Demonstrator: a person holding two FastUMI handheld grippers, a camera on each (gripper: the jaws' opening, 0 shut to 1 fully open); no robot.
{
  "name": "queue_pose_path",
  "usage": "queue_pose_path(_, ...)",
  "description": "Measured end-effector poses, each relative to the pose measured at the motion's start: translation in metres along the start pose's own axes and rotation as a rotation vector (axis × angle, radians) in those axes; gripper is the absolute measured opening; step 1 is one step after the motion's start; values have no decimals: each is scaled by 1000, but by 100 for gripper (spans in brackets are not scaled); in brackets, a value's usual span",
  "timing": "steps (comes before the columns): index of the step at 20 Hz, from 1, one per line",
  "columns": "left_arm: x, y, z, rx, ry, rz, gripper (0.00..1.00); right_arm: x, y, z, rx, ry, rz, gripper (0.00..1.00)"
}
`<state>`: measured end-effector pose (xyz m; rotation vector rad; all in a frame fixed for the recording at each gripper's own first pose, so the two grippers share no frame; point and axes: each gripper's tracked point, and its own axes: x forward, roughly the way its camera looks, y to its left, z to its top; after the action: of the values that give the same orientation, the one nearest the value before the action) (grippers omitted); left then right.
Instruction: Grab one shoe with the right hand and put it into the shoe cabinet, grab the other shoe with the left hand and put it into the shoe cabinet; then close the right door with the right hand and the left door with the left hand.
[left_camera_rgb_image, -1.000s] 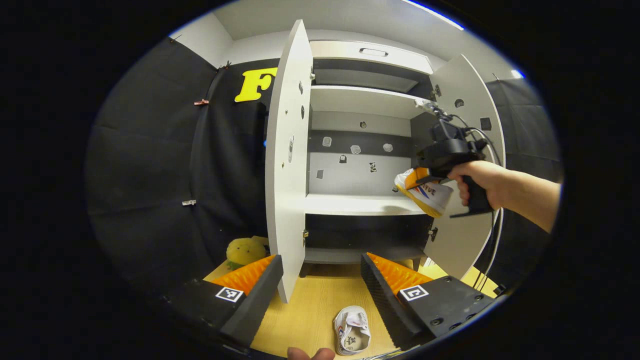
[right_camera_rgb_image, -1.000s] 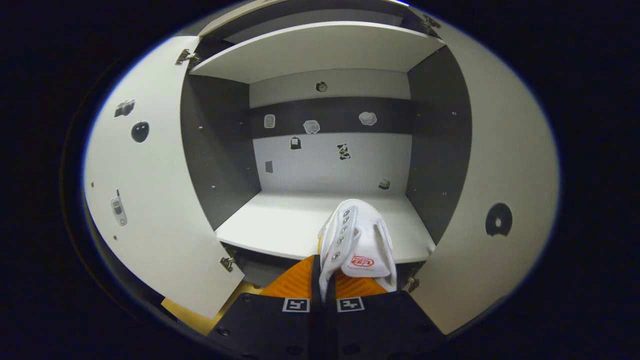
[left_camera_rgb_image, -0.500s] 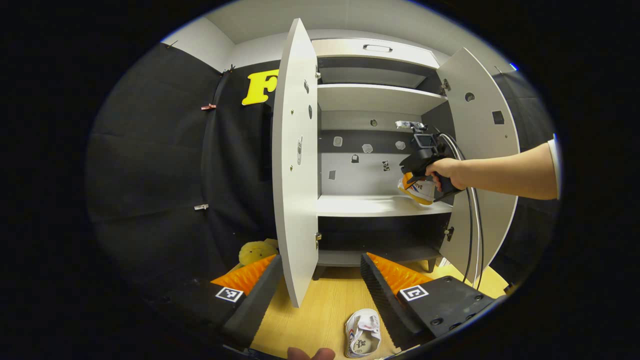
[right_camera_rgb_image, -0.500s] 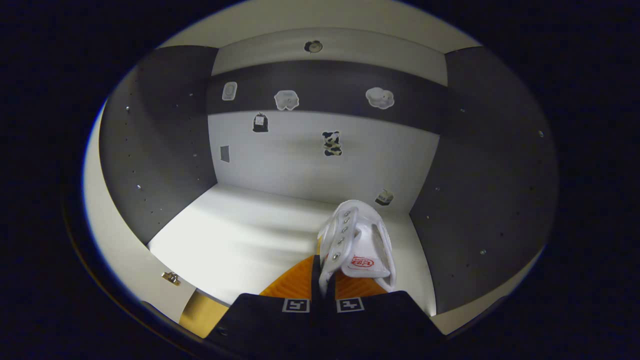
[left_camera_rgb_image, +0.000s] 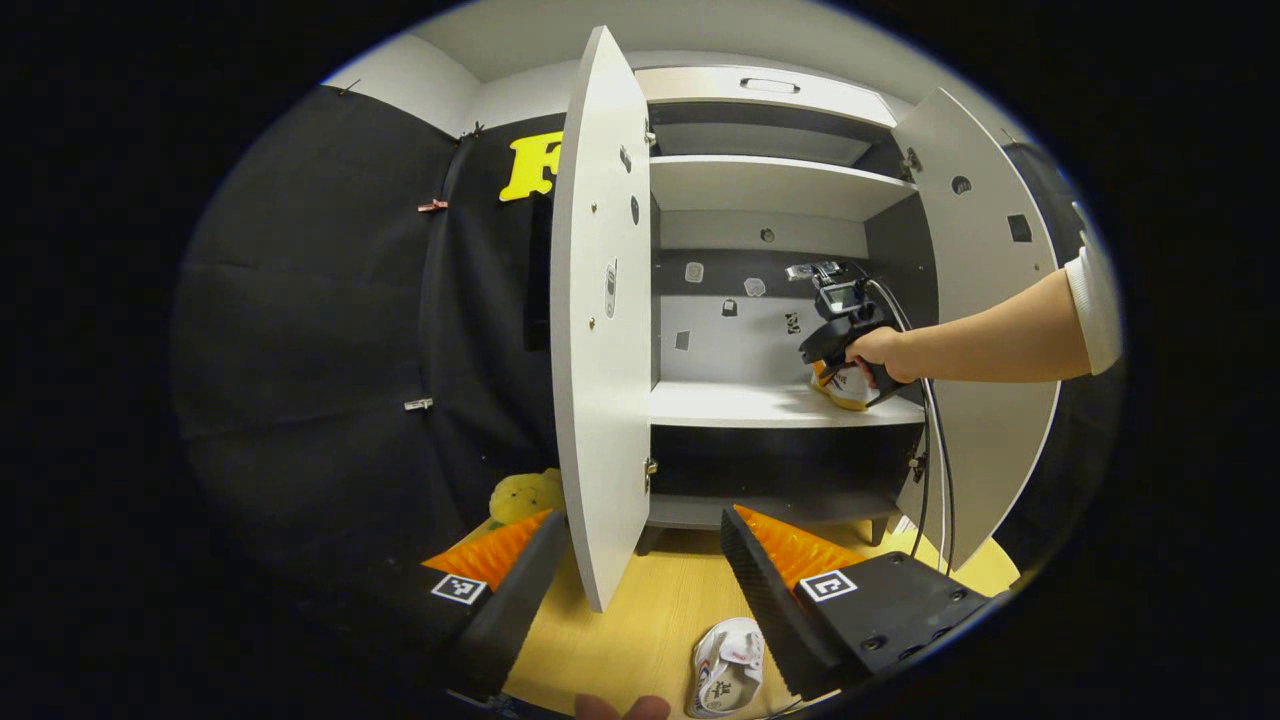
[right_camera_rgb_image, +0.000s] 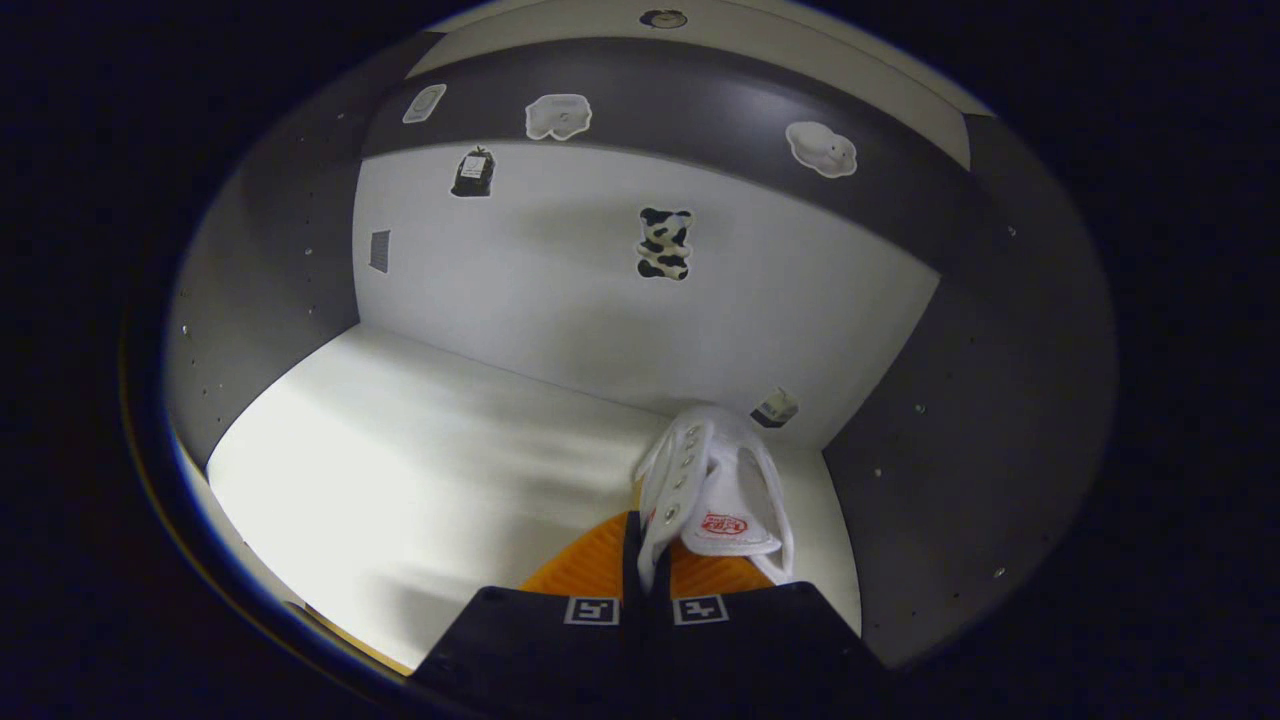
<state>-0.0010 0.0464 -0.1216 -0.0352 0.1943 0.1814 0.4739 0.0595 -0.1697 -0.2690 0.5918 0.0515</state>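
White shoe, toe toward cabinet back, clamped by right tongs; left tongs apart.

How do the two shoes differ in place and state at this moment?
The held shoe is inside the shoe cabinet, low over its middle shelf; the loose shoe lies on the wooden floor in front.
The right gripper has its jaws closed on the held shoe; the left gripper is open with the loose shoe near it, ungripped.
Both are small and mostly white.
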Motion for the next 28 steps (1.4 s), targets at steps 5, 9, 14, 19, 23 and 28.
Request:
queue_pose_path(5,-1,-1,2,-4,-6,-14,98,-2,1,-5,47,24,-18,12)
queue_pose_path(9,-5,0,4,0,-18,-31,98,-12,14,-13,91,50,27,39)
queue_pose_path(14,-12,5,3,-9,-23,-42,98,-40,18,-9,84,21,17,89)
queue_pose_path(19,-18,8,-5,-18,-19,-55,98,-84,5,9,110,-91,-6,99)
queue_pose_path(23,-20,7,-18,-24,-17,-92,98,-148,1,26,182,-245,24,99)
queue_pose_path(28,-25,1,-51,-40,-4,-137,98,-242,6,9,193,-391,81,99)
